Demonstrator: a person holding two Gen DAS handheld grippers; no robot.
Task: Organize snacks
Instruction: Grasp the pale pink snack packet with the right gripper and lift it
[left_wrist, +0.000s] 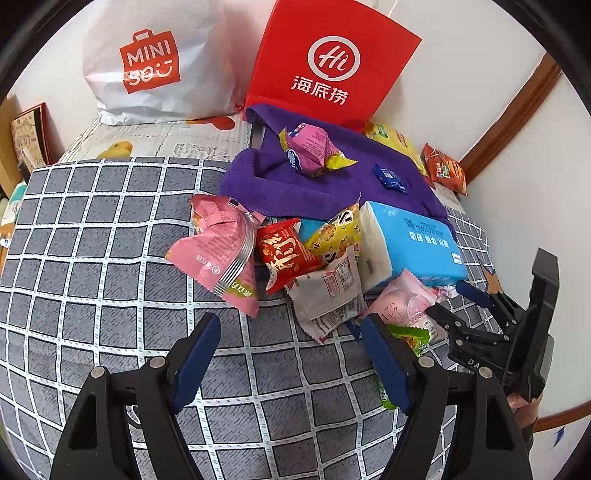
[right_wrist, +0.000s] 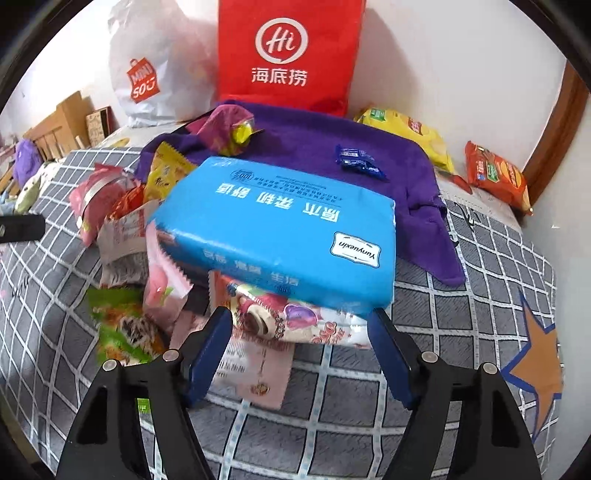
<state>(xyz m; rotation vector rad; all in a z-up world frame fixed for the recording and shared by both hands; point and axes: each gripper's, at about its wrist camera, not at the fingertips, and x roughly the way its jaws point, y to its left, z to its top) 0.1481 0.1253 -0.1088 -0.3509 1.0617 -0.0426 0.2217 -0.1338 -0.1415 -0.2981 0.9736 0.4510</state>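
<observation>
Grey checked sheet (left_wrist: 110, 258) underneath everything, looks like a bed doubling as sorting table. Going left to right in the left wrist view: white bag (left_wrist: 147, 70) slumped at 11 o'clock, red bag (left_wrist: 328, 59) upright at 12, both probably parked against the wall as drop-off spots. Purple towel (left_wrist: 314, 177) spread in front of the red bag, holding a crumpled pink-yellow wrapper (left_wrist: 314, 151) and a small blue packet (left_wrist: 389, 177), so maybe a sorted zone already.

Snack pile (left_wrist: 295, 258) dead centre: pink bag (left_wrist: 221, 247) at its 9 o'clock edge, red pack (left_wrist: 284, 254) next, then a blue tissue pack (left_wrist: 410, 243) lying on top toward 3 o'clock, pinning wrappers under it. Yellow chip bag (right_wrist: 406, 133) and orange bag (right_wrist: 495, 173) off at 1–2 o'clock by the wall.

Left gripper (left_wrist: 291, 354) spread wide, holding nothing, hovering short of the pile. Right gripper (right_wrist: 299, 347) also released, jaws either side of the tissue pack's near edge, not touching as far as visible. Guessing tissue pack gets lifted off first, since not a snack and blocking the rest.
</observation>
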